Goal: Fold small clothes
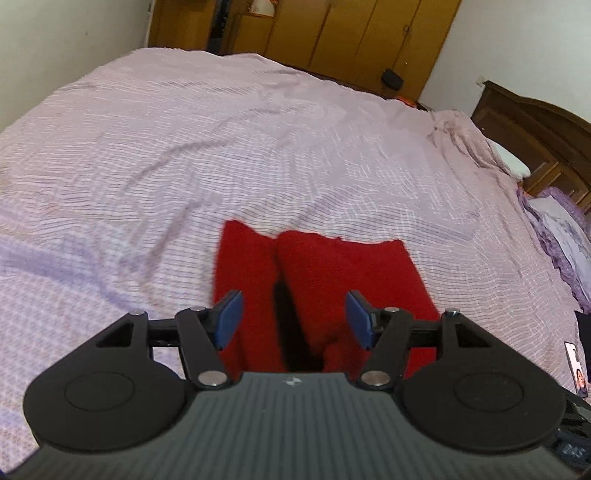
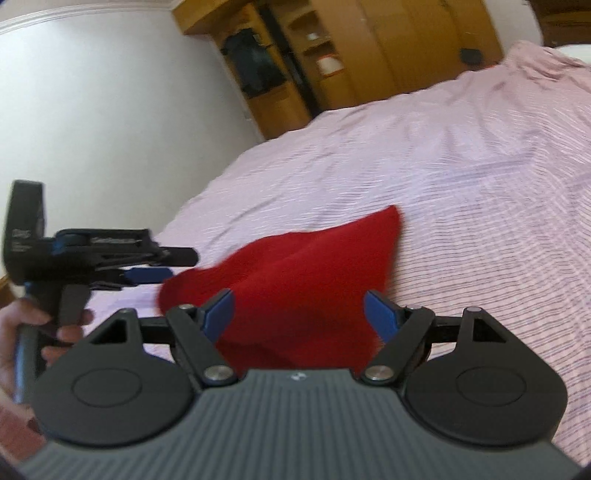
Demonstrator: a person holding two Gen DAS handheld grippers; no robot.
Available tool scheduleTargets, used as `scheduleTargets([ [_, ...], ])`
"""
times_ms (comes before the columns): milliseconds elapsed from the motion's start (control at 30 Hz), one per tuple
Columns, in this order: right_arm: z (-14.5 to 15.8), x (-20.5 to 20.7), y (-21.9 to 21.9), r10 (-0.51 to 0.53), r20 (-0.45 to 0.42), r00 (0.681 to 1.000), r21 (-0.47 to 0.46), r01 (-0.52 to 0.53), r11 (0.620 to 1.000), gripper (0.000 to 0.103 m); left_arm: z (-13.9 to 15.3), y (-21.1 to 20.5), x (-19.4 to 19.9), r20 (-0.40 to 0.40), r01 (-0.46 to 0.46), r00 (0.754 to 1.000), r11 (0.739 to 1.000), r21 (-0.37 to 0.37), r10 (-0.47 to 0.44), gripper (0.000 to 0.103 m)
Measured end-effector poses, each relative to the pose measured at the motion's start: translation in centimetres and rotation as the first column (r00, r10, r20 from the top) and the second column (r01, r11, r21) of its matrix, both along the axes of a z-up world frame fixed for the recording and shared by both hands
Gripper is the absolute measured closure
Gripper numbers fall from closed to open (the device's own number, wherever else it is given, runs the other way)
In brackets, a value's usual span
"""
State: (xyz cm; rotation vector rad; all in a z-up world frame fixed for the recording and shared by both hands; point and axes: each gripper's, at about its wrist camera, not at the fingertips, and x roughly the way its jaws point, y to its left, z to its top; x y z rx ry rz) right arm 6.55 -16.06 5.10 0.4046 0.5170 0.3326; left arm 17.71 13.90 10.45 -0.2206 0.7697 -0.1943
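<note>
A small red knitted garment [image 1: 314, 280] lies on the pink bed cover [image 1: 221, 147], folded into two side-by-side parts with a dark gap between them. My left gripper [image 1: 293, 317] is open and hovers just above its near end, blue pads [image 1: 229, 317] apart and empty. In the right wrist view the same red garment [image 2: 295, 280] lies rumpled in front of my right gripper [image 2: 301, 314], which is open and empty over its near edge. The left gripper [image 2: 147, 275] shows there at the left, held by a hand, beside the garment's left edge.
The bed cover [image 2: 461, 166] stretches far and to both sides. Wooden wardrobes [image 1: 351, 33] stand beyond the bed. A dark headboard [image 1: 535, 129], white pillow and purple pillow [image 1: 561, 236] lie at the right. A phone [image 1: 576, 369] sits at the right edge.
</note>
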Motion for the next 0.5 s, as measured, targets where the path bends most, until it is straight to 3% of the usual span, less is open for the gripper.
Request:
scheduleTargets([
  [200, -2.2, 2.7, -2.9, -0.09, -0.086, 0.992, 0.11, 0.099, 0.989, 0.024, -2.0, -2.8, 2.6, -0.06, 0.031, 0.998, 0.999, 0.019, -0.03, 0.036],
  [300, -3.8, 4.4, -3.8, -0.081, -0.143, 0.986, 0.172, 0.106, 0.979, 0.023, -3.6, -3.5, 3.0, -0.084, 0.05, 0.995, 0.999, 0.003, -0.049, 0.037],
  [333, -4.3, 4.8, -3.8, -0.065, -0.157, 0.985, 0.185, 0.095, 0.978, 0.022, -4.0, -3.7, 2.8, -0.069, 0.061, 0.996, 0.998, 0.002, -0.061, 0.042],
  [367, -4.9, 5.3, -3.8, -0.051, -0.171, 0.984, 0.198, 0.085, 0.977, 0.023, -4.2, -3.7, 2.7, -0.054, 0.076, 0.996, 0.997, 0.002, -0.076, 0.063],
  [400, -5.3, 5.5, -3.5, -0.037, -0.174, 0.984, 0.216, 0.075, 0.974, 0.023, -4.3, -3.7, 2.5, -0.045, 0.088, 0.995, 0.996, 0.003, -0.088, 0.07],
  [500, -5.8, 5.8, -2.9, 0.025, -0.154, 0.988, 0.278, 0.019, 0.96, 0.04, -3.9, -3.0, 1.6, 0.0, 0.08, 0.997, 0.997, 0.01, -0.08, 0.076],
])
